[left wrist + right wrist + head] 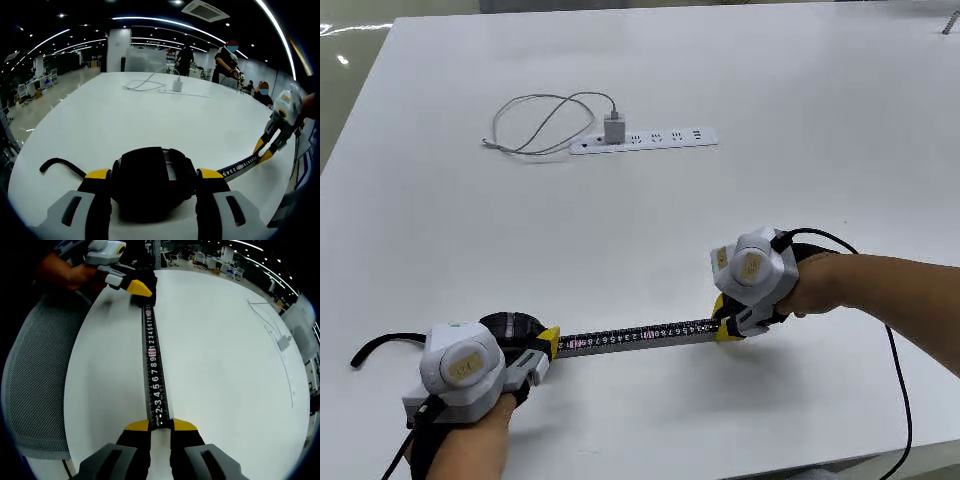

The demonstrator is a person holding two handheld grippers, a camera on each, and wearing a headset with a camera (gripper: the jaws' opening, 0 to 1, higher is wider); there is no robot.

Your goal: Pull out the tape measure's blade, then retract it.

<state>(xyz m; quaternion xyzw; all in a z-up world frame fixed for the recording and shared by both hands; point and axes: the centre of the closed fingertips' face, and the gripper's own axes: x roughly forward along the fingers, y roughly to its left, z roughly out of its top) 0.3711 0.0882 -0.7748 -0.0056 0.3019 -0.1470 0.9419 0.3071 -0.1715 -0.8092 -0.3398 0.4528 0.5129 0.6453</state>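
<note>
Closest to the person, the left tool point(154, 174) is clamped across the tape measure's case point(150, 192). Its yellow-tipped jaws press on either side of the black body, which rests on the white counter point(770, 200). That grip looks meant to anchor the case, so that a pull on the blade does not drag it along. The case's black strap point(378, 346) trails loose on the counter off to the left. From the case's mouth the blade point(635, 337) runs out straight with its numbers facing up, lying on the counter or just above it; I cannot tell which. At its outer end the right tool point(728, 328) is pinched narrow on the blade's tip, jaws almost together, keeping the blade taut and in line with the case. Judging by the length drawn out, the pull is under way or nearly done, and the retraction has not begun. Well beyond, a power strip point(645, 140) with a charger point(614, 128) and a looped cable point(535, 125) lies apart from the work.
</note>
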